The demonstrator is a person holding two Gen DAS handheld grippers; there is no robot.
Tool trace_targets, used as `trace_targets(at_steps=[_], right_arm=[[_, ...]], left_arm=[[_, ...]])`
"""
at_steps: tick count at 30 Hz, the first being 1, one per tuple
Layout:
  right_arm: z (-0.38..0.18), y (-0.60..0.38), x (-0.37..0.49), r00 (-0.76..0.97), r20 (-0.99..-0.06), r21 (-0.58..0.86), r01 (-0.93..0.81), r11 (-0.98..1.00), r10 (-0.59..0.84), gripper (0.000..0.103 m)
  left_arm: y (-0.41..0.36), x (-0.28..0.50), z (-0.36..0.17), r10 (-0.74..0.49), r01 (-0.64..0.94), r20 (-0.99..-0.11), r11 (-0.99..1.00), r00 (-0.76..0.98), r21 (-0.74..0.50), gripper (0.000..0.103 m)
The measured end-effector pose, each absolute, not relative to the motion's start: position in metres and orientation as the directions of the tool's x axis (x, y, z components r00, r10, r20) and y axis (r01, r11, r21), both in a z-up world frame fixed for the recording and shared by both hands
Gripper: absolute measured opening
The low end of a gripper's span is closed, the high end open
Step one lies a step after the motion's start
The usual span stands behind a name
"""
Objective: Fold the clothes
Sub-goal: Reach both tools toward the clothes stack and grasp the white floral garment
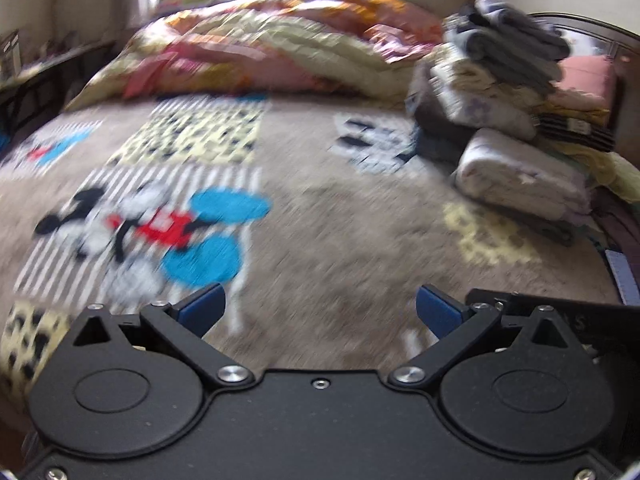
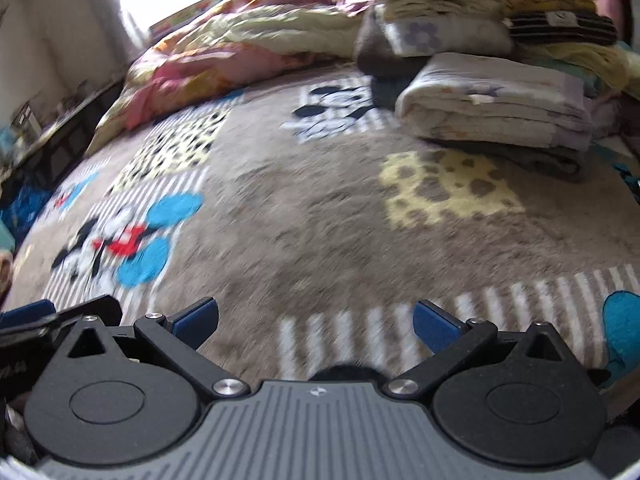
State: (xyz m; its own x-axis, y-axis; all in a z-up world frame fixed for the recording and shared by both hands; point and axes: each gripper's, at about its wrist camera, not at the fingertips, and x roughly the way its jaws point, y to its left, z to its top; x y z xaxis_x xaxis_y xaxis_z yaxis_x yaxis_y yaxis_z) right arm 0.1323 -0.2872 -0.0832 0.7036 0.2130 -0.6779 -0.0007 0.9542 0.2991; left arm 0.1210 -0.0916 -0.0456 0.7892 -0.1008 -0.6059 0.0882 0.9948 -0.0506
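Evidently idle | left gripper (image 1: 320, 308) and right gripper (image 2: 316, 320) fingers spread, empty, above brown cartoon-print fleece blanket (image 2: 320, 220) | folded cloth stacks (image 2: 492, 100) far right, leaving mid-bed free.

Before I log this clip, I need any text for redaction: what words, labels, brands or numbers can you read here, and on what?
No text can be read.
Small emblem on the right gripper body: a mark, no letters.
Label on the dark striped garment: too blurred to read.
Faint embossed marks on the black part beside the left gripper: illegible.
Blanket: cartoon pictures only.
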Motion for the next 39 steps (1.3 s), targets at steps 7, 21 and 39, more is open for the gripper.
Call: trace_targets(at_steps=[7, 21, 39], right_arm=[[-0.077, -0.352, 0.182, 0.768, -0.629, 0.374, 0.167, 0.912, 0.118, 0.103], [-0.119, -0.469, 0.203, 0.901, -0.431, 0.515, 0.285, 0.808, -0.043, 0.103], [-0.158, -0.512, 0.215, 0.922, -0.385, 0.653, 0.300, 0.696, -0.036, 0.077]], left_arm=[[-0.140, 0.161, -0.030, -0.198, 0.244, -0.523, 0.969, 0.829, 0.020, 0.103], [-0.218, 0.244, -0.041, -0.405, 0.431, -0.562, 0.897, 0.721, -0.094, 0.102], [-0.302, 0.358, -0.074, -0.433, 0.490, -0.606, 0.868, 0.667, -0.081, 0.066]])
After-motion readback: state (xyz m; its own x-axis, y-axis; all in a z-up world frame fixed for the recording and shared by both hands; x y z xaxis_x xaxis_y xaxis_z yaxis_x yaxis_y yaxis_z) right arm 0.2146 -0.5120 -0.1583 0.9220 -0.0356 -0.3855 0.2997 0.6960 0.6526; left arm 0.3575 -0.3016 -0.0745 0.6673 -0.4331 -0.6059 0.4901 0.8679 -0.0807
